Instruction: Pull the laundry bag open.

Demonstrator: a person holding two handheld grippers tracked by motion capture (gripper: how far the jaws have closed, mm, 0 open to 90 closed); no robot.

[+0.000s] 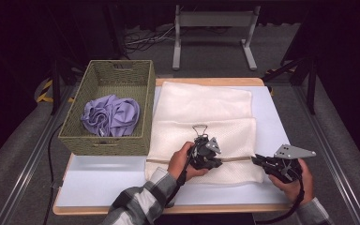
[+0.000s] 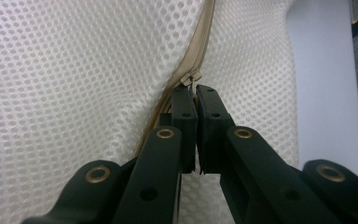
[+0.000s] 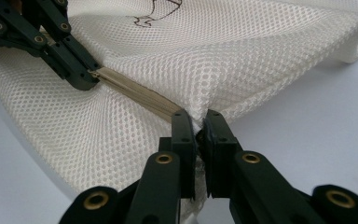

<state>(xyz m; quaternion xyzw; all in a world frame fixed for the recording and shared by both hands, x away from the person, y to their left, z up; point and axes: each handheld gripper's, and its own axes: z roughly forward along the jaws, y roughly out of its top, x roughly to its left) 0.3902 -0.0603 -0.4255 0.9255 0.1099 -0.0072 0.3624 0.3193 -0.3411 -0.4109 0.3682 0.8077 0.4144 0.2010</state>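
A white mesh bag (image 1: pixel 206 112) lies flat on the table, with a beige zipper (image 1: pixel 236 159) running across its near part. My left gripper (image 1: pixel 214 161) sits over the middle of the zipper. In the left gripper view its jaws (image 2: pixel 196 91) are shut on the small metal zipper pull (image 2: pixel 192 79). At the bag's right end, my right gripper (image 1: pixel 254 159) is shut on the mesh edge (image 3: pixel 198 121), just past the zipper (image 3: pixel 135 93). The right gripper view also shows the left gripper (image 3: pixel 86 79) farther along the zipper.
A woven green basket (image 1: pixel 146 108) stands left of the bag and holds a crumpled purple cloth (image 1: pixel 110 115). A thin wire loop (image 1: pixel 200 127) lies on the bag behind the left gripper. The white table top (image 1: pixel 108 178) has bare room at the front left.
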